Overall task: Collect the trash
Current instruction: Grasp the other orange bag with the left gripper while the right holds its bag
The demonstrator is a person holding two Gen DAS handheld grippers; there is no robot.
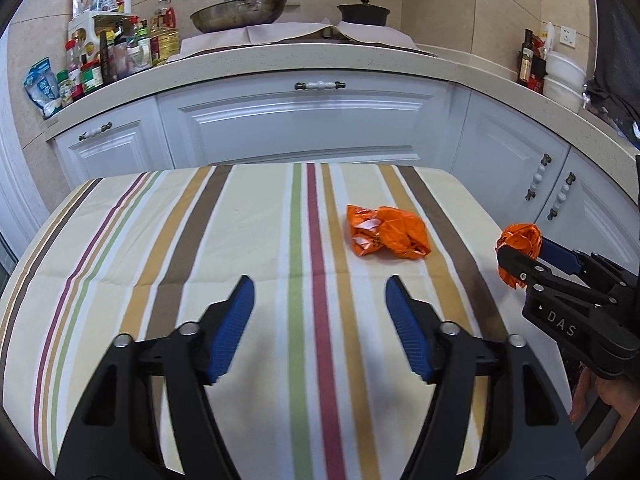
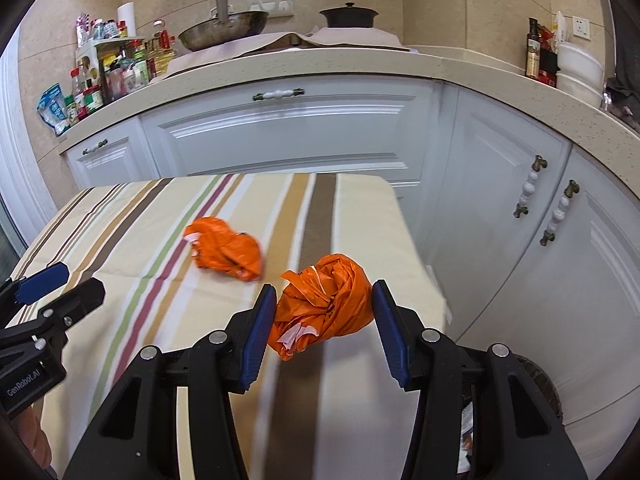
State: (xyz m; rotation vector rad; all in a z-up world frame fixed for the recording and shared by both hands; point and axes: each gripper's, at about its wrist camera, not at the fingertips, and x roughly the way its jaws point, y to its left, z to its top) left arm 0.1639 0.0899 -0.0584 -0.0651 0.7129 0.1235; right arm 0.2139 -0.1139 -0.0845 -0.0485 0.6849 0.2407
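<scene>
A crumpled orange wrapper (image 1: 386,236) lies on the striped tablecloth (image 1: 180,240), right of the middle. My left gripper (image 1: 320,284) stands open above the cloth, short of that wrapper, with nothing between its blue pads. My right gripper (image 2: 324,292) is shut on a second crumpled orange wrapper (image 2: 324,308) and holds it over the table's right edge. In the left wrist view, the right gripper (image 1: 520,248) with its wrapper (image 1: 520,238) shows at the far right. The loose wrapper (image 2: 226,252) and the left gripper (image 2: 60,280) also appear in the right wrist view.
White kitchen cabinets (image 1: 300,128) and a stone counter (image 1: 320,64) stand just behind the table, with a wok (image 1: 240,12), a dark pot (image 1: 364,12) and several bottles (image 1: 120,48). A dark round container (image 2: 540,376) sits on the floor below the table's right edge.
</scene>
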